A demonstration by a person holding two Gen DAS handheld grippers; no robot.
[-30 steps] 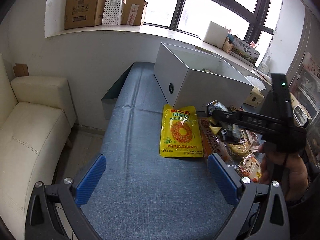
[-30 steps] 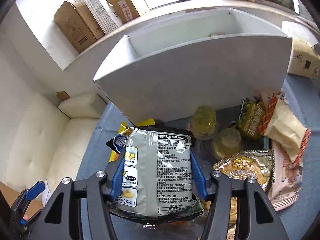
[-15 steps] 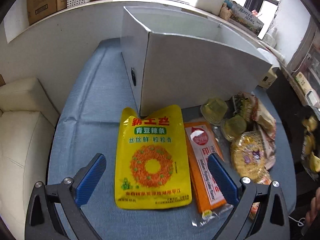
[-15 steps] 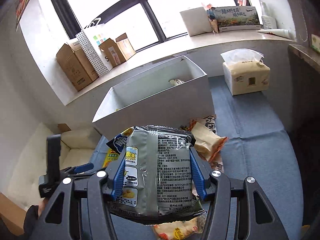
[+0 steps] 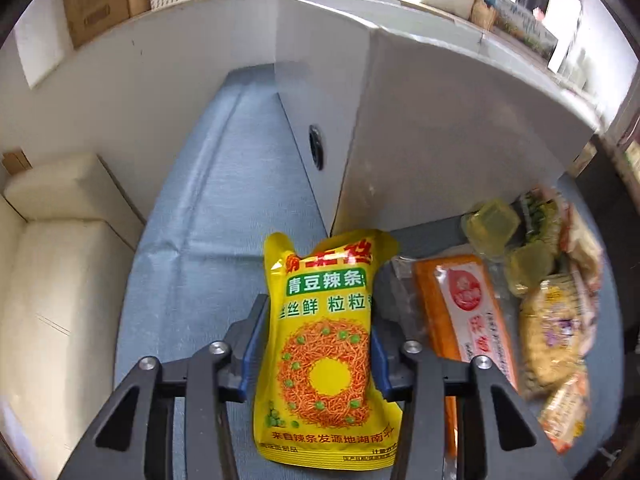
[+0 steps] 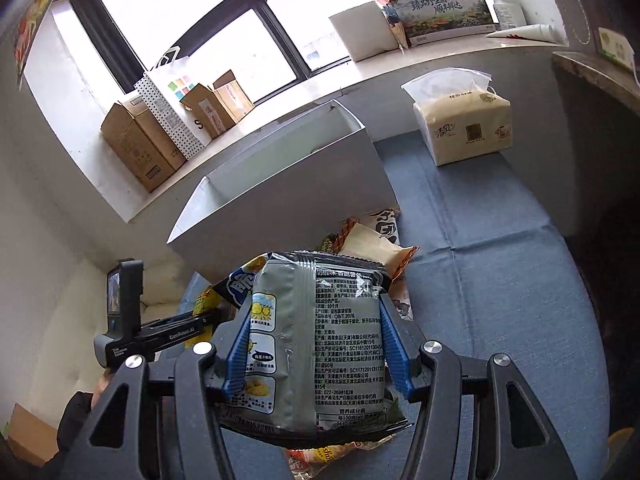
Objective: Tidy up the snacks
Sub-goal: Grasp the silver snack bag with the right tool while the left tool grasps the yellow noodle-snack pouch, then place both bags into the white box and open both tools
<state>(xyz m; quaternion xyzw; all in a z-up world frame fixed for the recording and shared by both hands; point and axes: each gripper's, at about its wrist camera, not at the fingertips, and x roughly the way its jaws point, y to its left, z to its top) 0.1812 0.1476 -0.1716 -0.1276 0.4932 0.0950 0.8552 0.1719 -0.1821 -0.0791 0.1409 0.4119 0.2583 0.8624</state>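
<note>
yellow pouch (image 5: 326, 344) lengthwise along left gripper (image 5: 314, 344)

I read this as a lived-in room of a home or small office. A cream upholstered sofa (image 5: 60, 280) stands beside a table under a blue cloth (image 6: 500, 280). A wide window (image 6: 240, 20) with dark frames runs above a deep white sill (image 6: 320, 84), which serves as storage: cardboard boxes (image 6: 136, 148), a dotted paper bag (image 6: 168, 116) and a printed carton (image 6: 444, 16). A soft pack of tissues (image 6: 464, 120) sits on the cloth near a white storage bin (image 6: 288, 184).
</note>
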